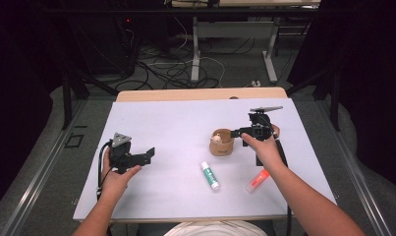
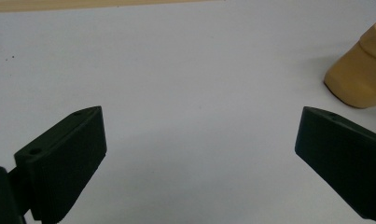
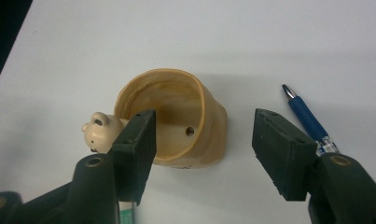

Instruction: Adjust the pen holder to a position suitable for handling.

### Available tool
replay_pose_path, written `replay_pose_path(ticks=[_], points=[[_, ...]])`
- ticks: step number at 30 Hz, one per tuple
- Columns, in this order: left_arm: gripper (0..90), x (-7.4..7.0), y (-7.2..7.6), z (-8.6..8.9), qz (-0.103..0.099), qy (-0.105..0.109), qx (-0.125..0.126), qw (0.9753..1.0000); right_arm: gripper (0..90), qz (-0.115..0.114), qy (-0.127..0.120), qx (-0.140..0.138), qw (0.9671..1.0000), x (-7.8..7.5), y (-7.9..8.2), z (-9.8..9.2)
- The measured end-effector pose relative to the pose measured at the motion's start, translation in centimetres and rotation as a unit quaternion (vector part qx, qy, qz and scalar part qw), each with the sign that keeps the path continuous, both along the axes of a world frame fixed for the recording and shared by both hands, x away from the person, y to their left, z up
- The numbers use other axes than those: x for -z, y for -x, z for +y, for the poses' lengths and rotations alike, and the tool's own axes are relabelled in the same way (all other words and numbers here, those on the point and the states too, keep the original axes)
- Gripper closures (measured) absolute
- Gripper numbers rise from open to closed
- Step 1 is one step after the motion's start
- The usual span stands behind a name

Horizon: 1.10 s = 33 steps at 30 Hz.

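From above, your right tool hangs over the tan cup near the middle of the tabletop, and your left tool waits apart, spread wide with nothing in it.

In the left gripper view, the cup stands far right.

In the right gripper view, the jaws are released around the cup, one jaw beside a small bear figure. If you close now, I think the jaw may push the figure and tip the cup toward the blue pen.

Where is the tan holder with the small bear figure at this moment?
In the high view, the tan holder stands on the white table, right of centre, just left of the right tongs. A green-capped tube lies nearer the person.
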State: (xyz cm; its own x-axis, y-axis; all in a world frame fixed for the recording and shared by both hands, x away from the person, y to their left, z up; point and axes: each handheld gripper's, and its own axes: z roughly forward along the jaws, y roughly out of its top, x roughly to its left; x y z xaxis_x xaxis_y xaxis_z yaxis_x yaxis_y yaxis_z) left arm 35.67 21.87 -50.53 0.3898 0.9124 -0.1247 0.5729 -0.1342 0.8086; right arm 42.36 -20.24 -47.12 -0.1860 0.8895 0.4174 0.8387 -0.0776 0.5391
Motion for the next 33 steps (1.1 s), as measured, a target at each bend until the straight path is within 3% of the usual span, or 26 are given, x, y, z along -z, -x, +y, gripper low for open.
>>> replay_pose_path(ticks=[5, 17, 20, 23, 27, 30, 33], points=[[2.0, 0.0, 0.1, -0.2, 0.002, 0.005, -0.002, 1.0000, 33.2, -0.018, -0.008, -0.004, 0.9998, 0.2, 0.9, -0.8], [4.0, -0.2, 0.4, -1.5, 0.009, -0.010, 0.013, 0.9998, 14.7, -0.061, 0.005, -0.014, 0.9980, 0.8, 3.7, -2.9], [4.0, -0.2, 0.5, -2.1, 0.009, -0.007, 0.015, 0.9998, 7.7, -0.070, 0.024, -0.013, 0.9972, 0.9, 4.2, -3.8], [4.4, -0.2, 0.6, -2.7, 0.008, -0.017, 0.024, 0.9995, 0.0, -0.082, 0.047, -0.010, 0.9955, 0.9, 4.5, -4.4], [4.5, -0.2, 0.7, -3.4, 0.004, -0.019, 0.030, 0.9994, 0.0, -0.086, 0.059, -0.011, 0.9944, 0.8, 5.3, -4.8], [4.5, -0.2, 0.8, -3.8, 0.003, -0.023, 0.035, 0.9991, 0.0, -0.086, 0.050, 0.010, 0.9950, 0.6, 6.1, -4.9], [4.5, -0.2, 0.9, -4.0, 0.001, -0.022, 0.036, 0.9991, 0.9, -0.066, 0.017, 0.032, 0.9971, 0.6, 6.4, -5.2]])
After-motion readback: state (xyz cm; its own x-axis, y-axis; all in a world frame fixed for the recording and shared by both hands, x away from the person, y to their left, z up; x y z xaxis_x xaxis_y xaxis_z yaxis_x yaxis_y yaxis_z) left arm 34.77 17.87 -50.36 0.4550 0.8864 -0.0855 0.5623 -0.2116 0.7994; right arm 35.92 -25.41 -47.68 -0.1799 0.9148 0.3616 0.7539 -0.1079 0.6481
